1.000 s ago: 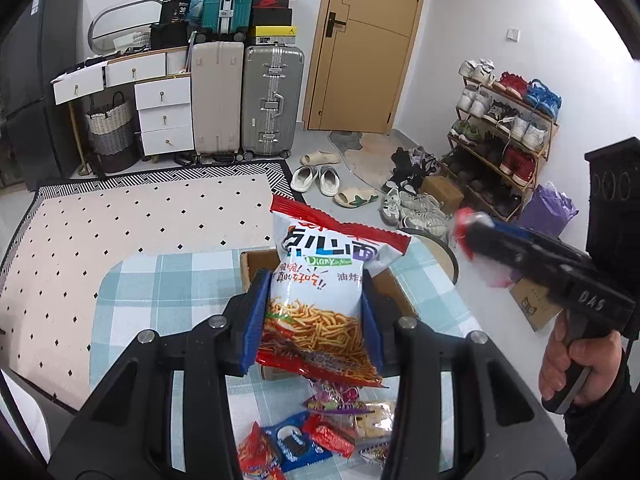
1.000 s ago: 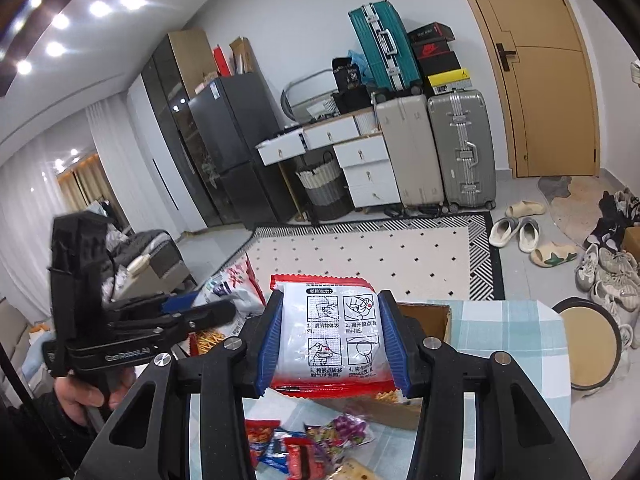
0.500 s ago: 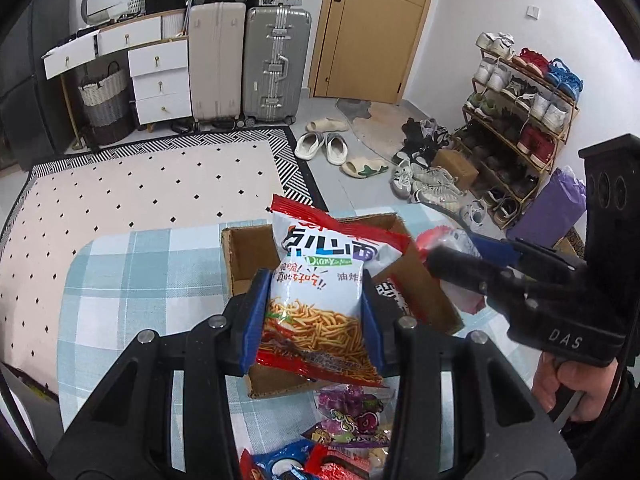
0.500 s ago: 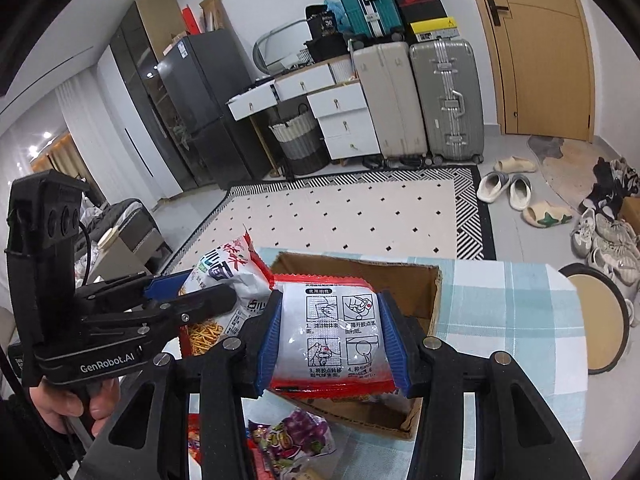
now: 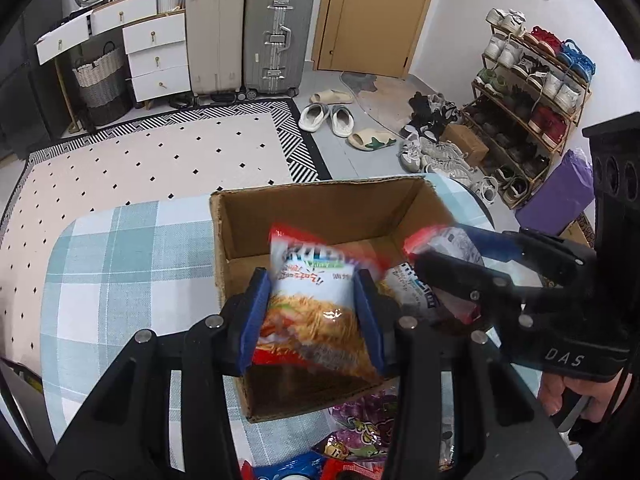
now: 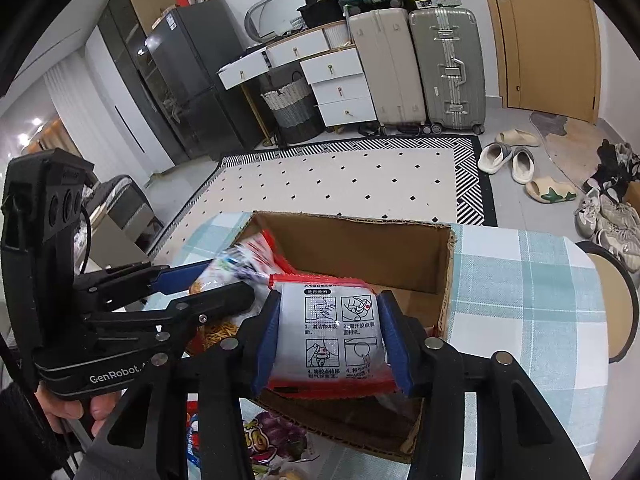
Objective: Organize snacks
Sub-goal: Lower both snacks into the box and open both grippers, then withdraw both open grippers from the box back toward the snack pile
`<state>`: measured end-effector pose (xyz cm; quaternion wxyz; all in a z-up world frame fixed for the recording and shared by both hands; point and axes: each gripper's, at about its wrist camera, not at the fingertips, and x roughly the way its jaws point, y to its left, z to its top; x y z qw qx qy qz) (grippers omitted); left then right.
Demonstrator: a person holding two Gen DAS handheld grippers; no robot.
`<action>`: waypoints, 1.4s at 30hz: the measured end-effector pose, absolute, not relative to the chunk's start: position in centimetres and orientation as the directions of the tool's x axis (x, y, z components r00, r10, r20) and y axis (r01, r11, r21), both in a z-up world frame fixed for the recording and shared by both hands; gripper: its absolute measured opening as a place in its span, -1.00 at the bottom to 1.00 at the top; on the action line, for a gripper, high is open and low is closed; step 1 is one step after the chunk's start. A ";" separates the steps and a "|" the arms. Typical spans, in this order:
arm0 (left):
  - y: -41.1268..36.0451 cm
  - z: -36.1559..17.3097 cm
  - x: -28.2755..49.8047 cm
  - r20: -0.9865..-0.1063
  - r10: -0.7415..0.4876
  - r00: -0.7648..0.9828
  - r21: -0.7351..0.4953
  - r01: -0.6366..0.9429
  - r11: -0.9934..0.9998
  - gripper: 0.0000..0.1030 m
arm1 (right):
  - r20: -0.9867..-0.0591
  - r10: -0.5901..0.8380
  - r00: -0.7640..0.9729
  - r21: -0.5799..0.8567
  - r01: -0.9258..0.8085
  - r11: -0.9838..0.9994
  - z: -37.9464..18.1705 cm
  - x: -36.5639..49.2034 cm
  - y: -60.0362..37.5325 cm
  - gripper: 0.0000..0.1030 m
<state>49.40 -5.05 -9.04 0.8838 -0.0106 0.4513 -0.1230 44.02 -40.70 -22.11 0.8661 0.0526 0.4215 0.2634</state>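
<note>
Left wrist view: the left gripper (image 5: 312, 316) pinches a red-and-white bag of fried noodle sticks (image 5: 316, 308) over the open brown cardboard box (image 5: 320, 204).

Right wrist view: the right gripper (image 6: 328, 336) clamps a red-edged white snack packet (image 6: 330, 332) above the same box (image 6: 360, 248), on the teal checked tablecloth (image 6: 528, 304).

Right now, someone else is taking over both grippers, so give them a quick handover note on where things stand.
Left gripper: shut on the fries snack bag, over the cardboard box.
Right gripper: shut on the instruction-print packet, also over the box.
Done: both packs lifted and brought to the box; neither released.
Left: drop both in, then collect the loose snacks on the checked tablecloth in front of the box, including the purple packet.
</note>
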 end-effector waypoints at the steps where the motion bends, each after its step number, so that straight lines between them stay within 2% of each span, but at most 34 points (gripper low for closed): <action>1: -4.6 -9.2 49.1 -0.792 -0.230 0.565 -0.134 0.207 0.969 -0.23 | -0.702 0.498 0.508 0.309 -0.413 0.857 -22.1 44.1 -40.7 0.01; 4: -4.4 -9.3 48.9 -0.794 -0.223 0.566 -0.129 0.202 0.971 -0.09 | -0.703 0.490 0.515 0.300 -0.410 0.862 -22.2 44.2 -40.7 0.07; 6: -4.3 -9.1 48.5 -0.785 -0.214 0.582 -0.115 0.202 0.973 -0.08 | -0.698 0.489 0.524 0.295 -0.413 0.862 -21.9 43.8 -40.8 0.08; 8: -3.9 -8.7 47.6 -0.776 -0.208 0.595 -0.103 0.205 0.973 0.04 | -0.686 0.496 0.533 0.303 -0.411 0.860 -21.4 43.1 -41.0 0.09; 9: -3.5 -8.3 46.8 -0.772 -0.206 0.601 -0.101 0.204 0.974 0.16 | -0.680 0.502 0.535 0.310 -0.411 0.857 -21.3 42.7 -41.2 0.10; 11: -2.9 -7.5 45.3 -0.755 -0.207 0.622 -0.103 0.199 0.975 0.24 | -0.662 0.513 0.546 0.322 -0.411 0.853 -20.6 41.5 -41.8 0.13; 13: -2.7 -6.5 44.1 -0.740 -0.207 0.639 -0.108 0.192 0.976 0.47 | -0.643 0.526 0.557 0.327 -0.422 0.846 -19.8 40.1 -42.2 0.20; 14: -2.5 -6.1 43.4 -0.732 -0.210 0.648 -0.113 0.188 0.976 0.51 | -0.632 0.527 0.568 0.322 -0.427 0.845 -19.4 39.3 -42.3 0.25; 17: -2.6 -4.9 41.8 -0.719 -0.200 0.666 -0.099 0.187 0.977 0.53 | -0.621 0.496 0.607 0.264 -0.434 0.861 -18.7 38.0 -42.2 0.42; 20: -2.5 -4.0 40.5 -0.711 -0.175 0.681 -0.082 0.166 0.983 0.53 | -0.651 0.444 0.615 0.193 -0.432 0.881 -18.8 38.1 -41.3 0.43; 22: -2.0 -3.3 39.4 -0.711 -0.183 0.679 -0.103 0.158 0.982 0.53 | -0.662 0.435 0.611 0.197 -0.419 0.887 -18.9 38.1 -41.3 0.43; 24: -1.4 -2.7 38.4 -0.706 -0.201 0.679 -0.119 0.166 0.979 0.53 | -0.639 0.470 0.609 0.240 -0.422 0.874 -18.5 37.3 -41.9 0.43; 28: -1.2 -1.5 35.6 -0.684 -0.175 0.708 -0.088 0.158 0.983 0.53 | -0.604 0.473 0.641 0.218 -0.438 0.872 -16.9 34.4 -42.3 0.44; 36: -0.9 0.6 28.8 -0.625 -0.147 0.767 -0.046 0.152 0.987 0.61 | -0.480 0.509 0.714 0.231 -0.457 0.859 -14.3 26.4 -43.9 0.82; 42: 0.2 1.1 22.7 -0.593 -0.132 0.795 -0.048 0.129 0.990 0.68 | -0.431 0.524 0.735 0.233 -0.470 0.851 -14.2 20.0 -44.7 0.89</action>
